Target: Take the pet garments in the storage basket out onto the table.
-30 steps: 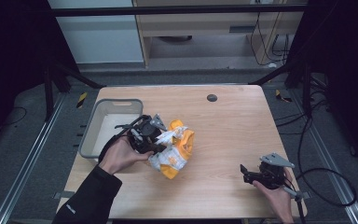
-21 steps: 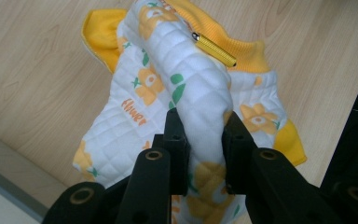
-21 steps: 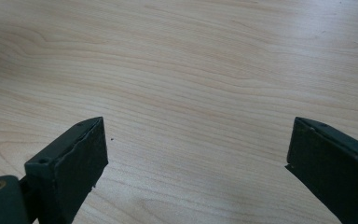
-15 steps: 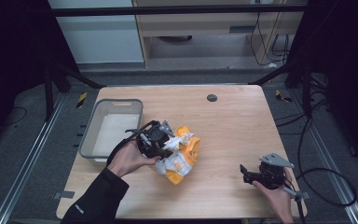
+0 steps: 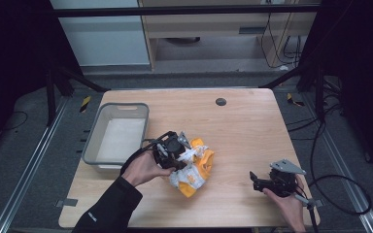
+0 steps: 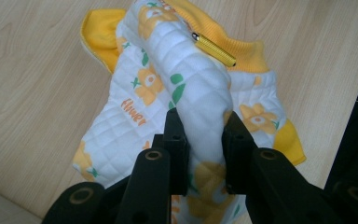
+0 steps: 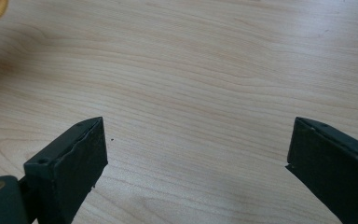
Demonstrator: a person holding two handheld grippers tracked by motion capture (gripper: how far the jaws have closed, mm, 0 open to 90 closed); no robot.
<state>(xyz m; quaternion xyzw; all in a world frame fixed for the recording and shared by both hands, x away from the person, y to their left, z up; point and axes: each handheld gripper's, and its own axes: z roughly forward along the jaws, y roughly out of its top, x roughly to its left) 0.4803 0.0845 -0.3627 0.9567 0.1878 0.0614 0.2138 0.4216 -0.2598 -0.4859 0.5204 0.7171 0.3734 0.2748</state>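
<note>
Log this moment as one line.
left gripper: shut on garment | right gripper: open over table | bin: beside garment

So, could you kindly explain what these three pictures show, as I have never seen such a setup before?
A person sits at a wooden table holding a two-jaw tool in each hand. The high view looks down from above. The other two pictures come from cameras riding on each tool, looking along its black jaws. The left hand-held gripper is shut on a fold of a quilted white and yellow garment with a flower print and a gold zip pull. The right hand-held gripper rests with its jaws wide open over bare wood, holding nothing. A grey bin stands at the table's left side.
</note>
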